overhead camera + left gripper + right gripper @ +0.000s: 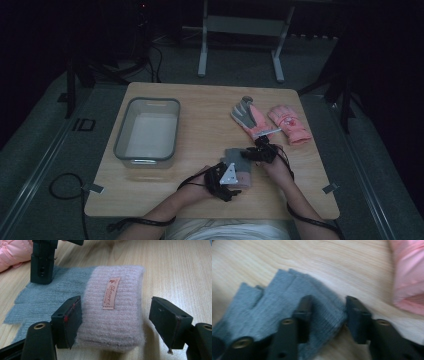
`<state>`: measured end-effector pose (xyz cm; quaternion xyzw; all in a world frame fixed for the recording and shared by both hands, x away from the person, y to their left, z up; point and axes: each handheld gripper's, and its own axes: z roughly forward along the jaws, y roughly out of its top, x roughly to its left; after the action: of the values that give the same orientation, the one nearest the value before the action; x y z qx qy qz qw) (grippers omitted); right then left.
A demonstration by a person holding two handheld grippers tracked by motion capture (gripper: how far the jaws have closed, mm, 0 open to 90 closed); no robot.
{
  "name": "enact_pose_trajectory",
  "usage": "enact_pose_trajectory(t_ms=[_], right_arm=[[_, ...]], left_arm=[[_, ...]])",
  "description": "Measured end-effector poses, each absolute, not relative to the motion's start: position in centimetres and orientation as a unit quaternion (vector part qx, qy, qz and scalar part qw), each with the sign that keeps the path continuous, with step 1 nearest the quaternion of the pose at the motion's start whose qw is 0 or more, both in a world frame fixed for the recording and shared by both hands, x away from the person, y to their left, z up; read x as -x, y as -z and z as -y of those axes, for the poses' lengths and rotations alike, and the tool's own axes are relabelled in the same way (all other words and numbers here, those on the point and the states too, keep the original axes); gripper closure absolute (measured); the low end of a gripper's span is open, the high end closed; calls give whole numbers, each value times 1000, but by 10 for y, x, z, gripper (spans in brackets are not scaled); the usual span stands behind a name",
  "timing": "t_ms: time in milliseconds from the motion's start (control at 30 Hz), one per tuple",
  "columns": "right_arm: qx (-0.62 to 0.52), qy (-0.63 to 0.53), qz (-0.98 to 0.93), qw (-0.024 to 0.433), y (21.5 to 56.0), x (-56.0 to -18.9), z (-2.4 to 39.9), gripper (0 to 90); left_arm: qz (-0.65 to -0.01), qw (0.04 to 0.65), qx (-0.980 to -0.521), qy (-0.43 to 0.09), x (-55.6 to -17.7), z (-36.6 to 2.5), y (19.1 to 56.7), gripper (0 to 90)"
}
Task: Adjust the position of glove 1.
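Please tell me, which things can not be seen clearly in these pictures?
- Knit glove: the label's small print is unreadable in the left gripper view.
- Its grey part: blurred in the right gripper view, partly behind that hand-held gripper's jaws.
- Pink gloves: surface details too small in the high view.

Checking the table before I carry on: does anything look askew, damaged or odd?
Nothing looks damaged or spilled. The grey and pink knit glove lies flat near the table's front edge, the two pink ski gloves lie side by side farther back, and the grey bin sits upright.
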<state>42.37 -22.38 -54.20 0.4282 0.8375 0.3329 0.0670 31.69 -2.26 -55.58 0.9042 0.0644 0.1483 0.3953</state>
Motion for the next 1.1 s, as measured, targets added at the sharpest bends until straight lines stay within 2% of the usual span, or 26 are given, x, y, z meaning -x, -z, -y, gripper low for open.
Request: enact_pose_trajectory(t_ms=[33,67,100,133,167,200,267,300,333,367,533,1100], right_arm=[[-425,-334,-839,65,541,-422,222,707],[-423,-332,-840,68,541,-421,220,731],[-423,-332,-840,68,541,-421,220,731],[-416,-328,-845,76,540,-419,217,752],[-416,-328,-845,76,540,-419,217,752],[-414,-324,-847,81,539,-418,214,761],[-415,-323,-847,82,539,-418,213,768],[-415,-323,-847,82,539,-418,213,768],[-415,-323,-846,82,539,-417,213,772],[-418,-325,-844,83,538,-416,213,780],[-412,-333,-844,86,528,-413,208,787],[-366,-395,-836,104,467,-412,182,792]], left_arm=[[-58,392,-905,-156,-316,23,557,299],[-55,391,-904,-163,-314,24,557,322],[-50,388,-904,-173,-313,25,558,322],[-41,382,-905,-182,-312,25,558,381],[-36,378,-905,-193,-311,26,558,381],[-32,375,-905,-197,-311,27,558,445],[-33,377,-905,-197,-311,27,557,515],[-38,380,-904,-193,-312,26,555,515],[-44,383,-904,-188,-313,25,551,563],[-48,384,-904,-181,-315,23,548,655],[-67,383,-909,-150,-324,17,535,687],[-75,363,-910,-185,-334,-12,488,696]])
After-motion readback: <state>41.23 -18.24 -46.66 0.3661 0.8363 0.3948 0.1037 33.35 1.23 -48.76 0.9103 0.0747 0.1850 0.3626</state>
